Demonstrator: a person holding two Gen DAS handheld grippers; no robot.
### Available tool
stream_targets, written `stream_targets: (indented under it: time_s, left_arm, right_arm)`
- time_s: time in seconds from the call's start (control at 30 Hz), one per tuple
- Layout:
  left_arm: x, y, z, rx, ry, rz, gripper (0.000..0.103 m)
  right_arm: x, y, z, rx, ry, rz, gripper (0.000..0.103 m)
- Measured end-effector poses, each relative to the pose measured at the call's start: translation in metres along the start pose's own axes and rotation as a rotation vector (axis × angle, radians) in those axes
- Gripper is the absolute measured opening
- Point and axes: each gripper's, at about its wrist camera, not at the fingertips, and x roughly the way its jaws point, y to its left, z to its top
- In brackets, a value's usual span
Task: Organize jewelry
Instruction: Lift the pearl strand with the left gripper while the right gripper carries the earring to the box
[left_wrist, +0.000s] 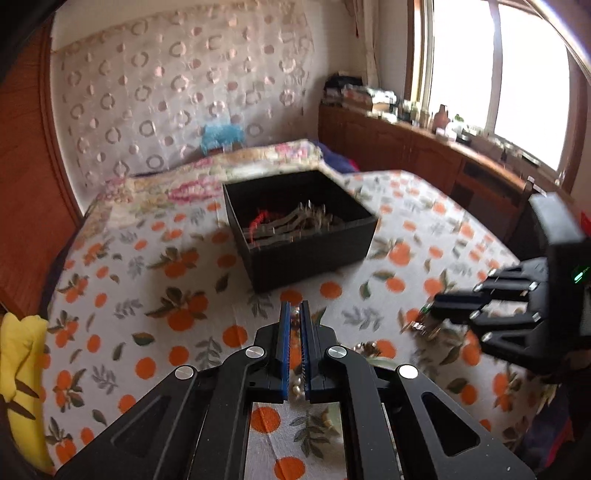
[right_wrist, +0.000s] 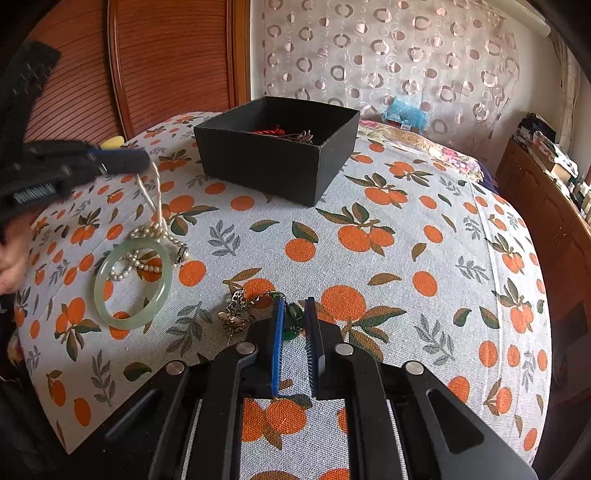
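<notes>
A black open box (left_wrist: 306, 258) (right_wrist: 258, 166) stands on the orange-print cloth (right_wrist: 406, 258), with a red cord and metal pieces inside. My left gripper (left_wrist: 294, 306) (right_wrist: 144, 162) is shut on a pearl necklace (right_wrist: 147, 254). One strand hangs from its tip down to a heap lying across a pale green jade bangle (right_wrist: 133, 284). My right gripper (right_wrist: 295, 301) (left_wrist: 437, 301) sits low on the cloth, shut on a green stone piece (right_wrist: 294, 313). A brass-coloured metal pendant (right_wrist: 234, 314) lies just left of it.
Behind the cloth are a folded floral quilt (left_wrist: 221, 166), a patterned curtain and a blue object (left_wrist: 221, 134). A wooden cabinet (left_wrist: 406, 140) loaded with clutter runs under the window at the right. A yellow cloth (left_wrist: 22, 369) lies at the left edge. A hand (right_wrist: 11, 258) shows at far left.
</notes>
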Motion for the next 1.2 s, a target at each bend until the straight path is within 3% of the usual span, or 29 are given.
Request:
stream_targets:
  time_s: [0.27,0.5,1.2]
  left_arm:
    - [-0.039,0.004,0.014,-0.022,-0.11,0.004,0.004]
    - [-0.061,0.009,0.028,-0.029,-0.17,0.003,0.004]
    - [-0.099,0.005,0.086,0.007,-0.295,0.019,0.004]
  right_arm:
    - [-0.001,-0.002,0.004,0.007,-0.006,0.006,0.007]
    - [-0.023,-0.001,0.023,-0.011,-0.077,-0.008,0.007]
    - [-0.072,0.0,0.077,-0.064,-0.193,-0.024,0.007]
